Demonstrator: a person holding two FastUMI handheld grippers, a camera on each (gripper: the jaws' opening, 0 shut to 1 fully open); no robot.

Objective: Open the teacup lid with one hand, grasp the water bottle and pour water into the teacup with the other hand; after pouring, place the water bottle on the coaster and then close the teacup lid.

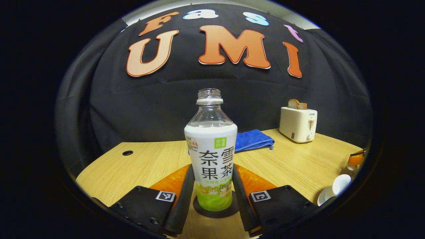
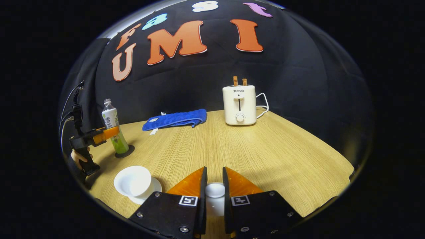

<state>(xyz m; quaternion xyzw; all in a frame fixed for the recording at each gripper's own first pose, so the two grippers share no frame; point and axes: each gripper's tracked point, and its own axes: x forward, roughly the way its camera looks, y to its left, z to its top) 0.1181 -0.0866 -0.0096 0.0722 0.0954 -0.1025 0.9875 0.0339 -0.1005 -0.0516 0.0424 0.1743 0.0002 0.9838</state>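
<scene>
My left gripper has its fingers pressed against both sides of the water bottle, clamped on the lower label. The bottle is clear plastic, uncapped, standing upright on the round dark coaster. From the right gripper view I can see that same bottle on its coaster at the table's far left, with my hand on the handle. My right gripper is nearly closed, fingers pinched on the small white teacup lid, glossy and rounded. The white teacup sits open on its saucer, just left of it. Pale wood-grain table, soft blue towel, cream toaster behind.
</scene>
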